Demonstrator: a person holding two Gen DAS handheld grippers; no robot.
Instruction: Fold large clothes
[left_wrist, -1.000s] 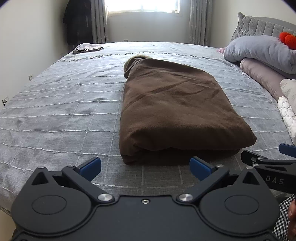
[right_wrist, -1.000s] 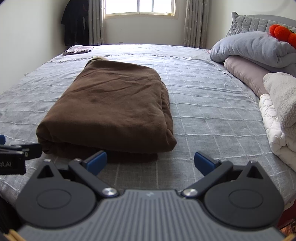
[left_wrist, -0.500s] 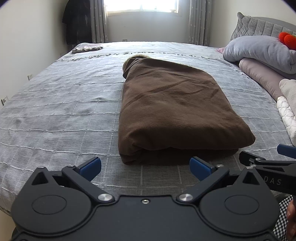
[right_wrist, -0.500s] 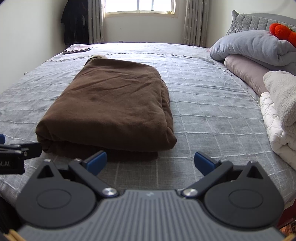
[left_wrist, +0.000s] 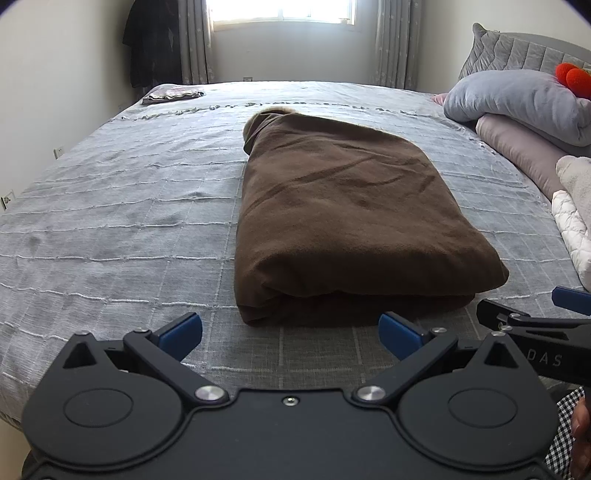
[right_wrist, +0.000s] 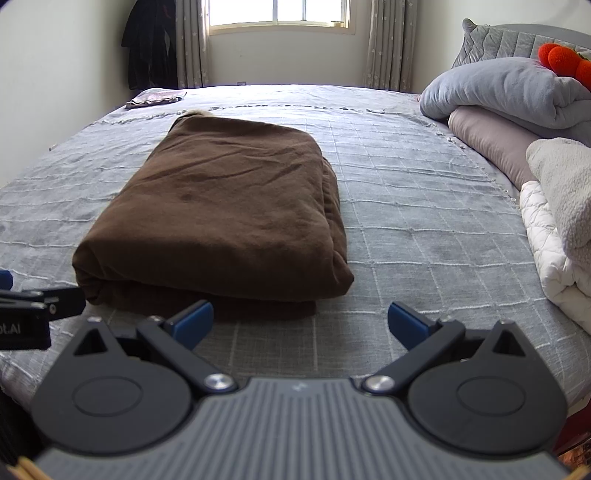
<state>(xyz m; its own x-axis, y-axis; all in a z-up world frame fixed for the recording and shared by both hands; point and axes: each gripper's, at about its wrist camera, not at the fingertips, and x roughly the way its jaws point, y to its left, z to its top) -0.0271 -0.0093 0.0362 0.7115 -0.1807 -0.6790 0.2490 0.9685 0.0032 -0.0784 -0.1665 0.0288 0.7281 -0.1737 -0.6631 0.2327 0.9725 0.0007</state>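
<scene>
A bed (left_wrist: 110, 229) with a grey checked cover fills the room below a window (left_wrist: 280, 14); pillows (right_wrist: 509, 92) are piled at its right side. The folded brown garment (left_wrist: 343, 221), perhaps a coat, lies in the middle. The left hand-held gripper (left_wrist: 290, 328) and the right hand-held gripper (right_wrist: 301, 319) hover before its near edge, both spread wide and holding nothing. Compared with a second ago, almost nothing has changed.

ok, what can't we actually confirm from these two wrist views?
- Brown garment: its type and how many layers; both views show only the outer fold, and the far end is mostly hidden behind the bundle.
- Small folded item at the bed's far corner: too small to identify.
- Right hand-held gripper in the left view: cut off by the frame edge.
- Red plush: cut off by the right edge.
</scene>
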